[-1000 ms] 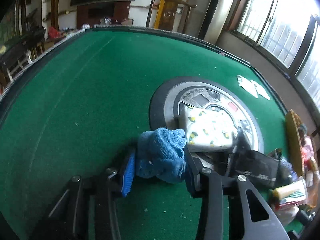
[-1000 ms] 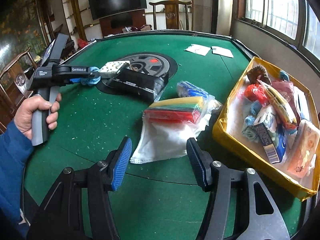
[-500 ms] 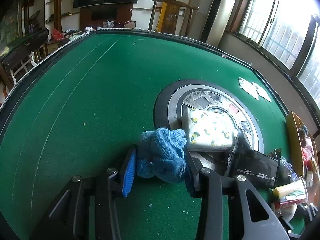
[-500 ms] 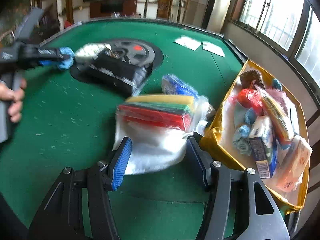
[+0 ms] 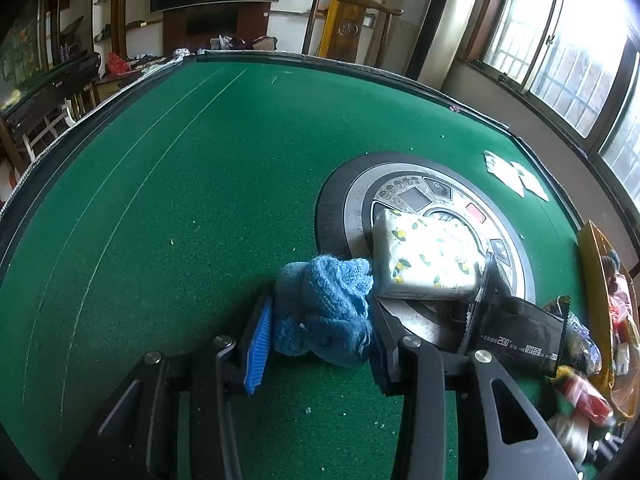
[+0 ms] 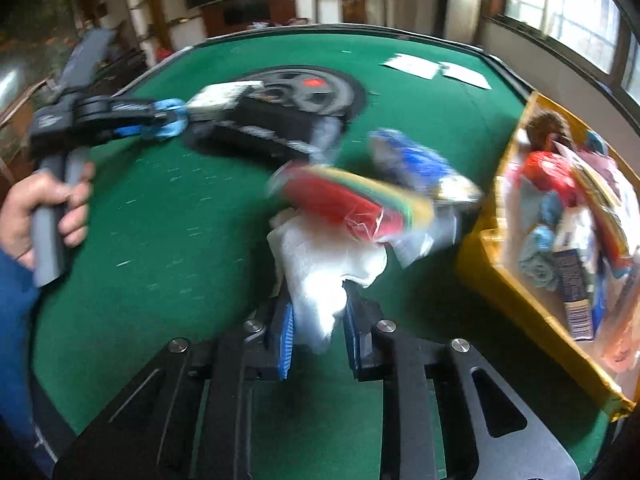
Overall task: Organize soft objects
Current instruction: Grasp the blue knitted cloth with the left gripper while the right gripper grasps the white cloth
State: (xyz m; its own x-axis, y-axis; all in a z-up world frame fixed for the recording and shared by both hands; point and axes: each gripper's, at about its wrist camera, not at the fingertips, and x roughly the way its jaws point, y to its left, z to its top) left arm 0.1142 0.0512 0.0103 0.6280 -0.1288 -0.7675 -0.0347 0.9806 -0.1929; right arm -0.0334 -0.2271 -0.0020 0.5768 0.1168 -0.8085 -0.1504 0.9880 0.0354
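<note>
The left gripper (image 5: pixel 320 336) clamps the fuzzy blue knitted cloth (image 5: pixel 324 308) above the green felt table (image 5: pixel 160 200), while the right gripper (image 6: pixel 318 332) pinches the crumpled white cloth (image 6: pixel 320 264), probably bound for the yellow cardboard box (image 6: pixel 516 292) alongside

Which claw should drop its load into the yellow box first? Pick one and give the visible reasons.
Right, probably. The right claw is clamped on the white plastic bag right beside the yellow cardboard box. The left claw grips the blue knitted cloth farther away, beyond the black pouch.

cloth (image 5: pixel 324 316) left of tissue pack (image 5: pixel 428 258) | box (image 6: pixel 532 304) right (full) | papers (image 6: pixel 436 68) behind
</note>
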